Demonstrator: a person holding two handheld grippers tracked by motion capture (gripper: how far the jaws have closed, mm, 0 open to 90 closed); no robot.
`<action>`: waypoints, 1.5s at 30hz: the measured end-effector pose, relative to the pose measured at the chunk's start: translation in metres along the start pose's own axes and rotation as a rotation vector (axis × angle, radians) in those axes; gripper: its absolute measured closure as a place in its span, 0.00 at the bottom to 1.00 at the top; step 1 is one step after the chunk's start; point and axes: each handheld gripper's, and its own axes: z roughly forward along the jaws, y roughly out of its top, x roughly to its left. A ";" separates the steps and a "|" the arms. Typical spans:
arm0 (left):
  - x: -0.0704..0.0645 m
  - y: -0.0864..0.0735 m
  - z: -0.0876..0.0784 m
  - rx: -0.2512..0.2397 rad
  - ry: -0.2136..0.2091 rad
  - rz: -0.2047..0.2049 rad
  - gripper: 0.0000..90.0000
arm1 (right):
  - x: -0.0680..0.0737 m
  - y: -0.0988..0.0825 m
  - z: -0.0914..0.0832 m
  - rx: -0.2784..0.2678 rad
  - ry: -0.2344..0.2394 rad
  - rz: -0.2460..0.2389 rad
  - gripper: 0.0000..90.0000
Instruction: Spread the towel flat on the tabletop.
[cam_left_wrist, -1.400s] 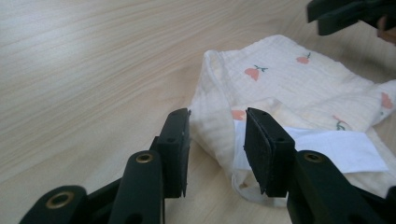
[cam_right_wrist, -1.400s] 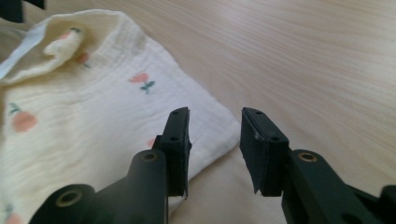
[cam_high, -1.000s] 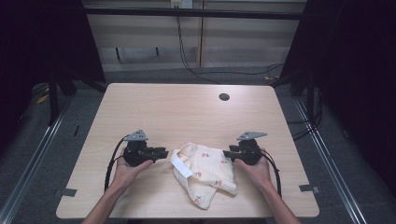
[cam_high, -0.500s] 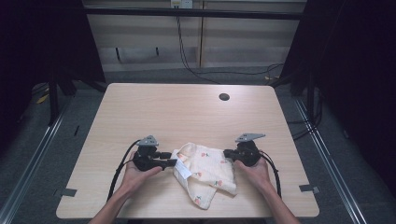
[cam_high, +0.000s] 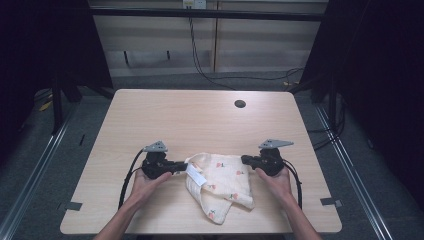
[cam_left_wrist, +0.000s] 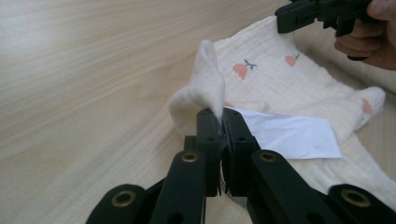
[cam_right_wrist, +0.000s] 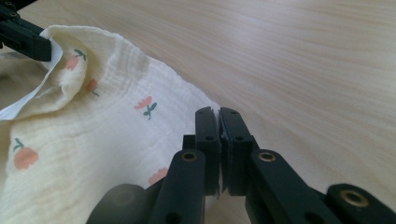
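Cloth (cam_high: 220, 182), cream with small orange flower prints, lies crumpled on the near middle of the table (cam_high: 200, 115), between my two grippers. A white label (cam_high: 195, 175) sticks out at its left edge. I see my left gripper (cam_high: 181, 166) at the cloth's left edge; its jaws have just been closing, and in the left gripper view (cam_left_wrist: 219, 123) they are clenched on a pinched-up fold of the cloth (cam_left_wrist: 280, 79), which stands up above the tips, with the label (cam_left_wrist: 289, 133) lying just right of them. My right gripper (cam_high: 246, 160) sits at the cloth's far right corner. In the right gripper view (cam_right_wrist: 218, 123) its jaws are pressed together at the hem of the cloth (cam_right_wrist: 93, 140), with fabric caught between them, so I read it as grasping the cloth's edge. A dark round hole (cam_high: 240, 104) sits in the tabletop at the far right, well apart from the cloth.
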 end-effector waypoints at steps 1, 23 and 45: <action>-0.001 0.002 -0.003 -0.002 0.007 0.007 0.97 | 0.000 0.001 -0.002 -0.006 0.000 0.000 0.97; -0.009 0.040 -0.052 -0.113 0.057 0.063 0.96 | 0.010 0.056 -0.053 -0.180 0.026 -0.031 0.97; -0.023 0.081 -0.075 -0.196 0.069 0.149 0.95 | 0.021 0.112 -0.104 -0.298 0.013 -0.100 0.97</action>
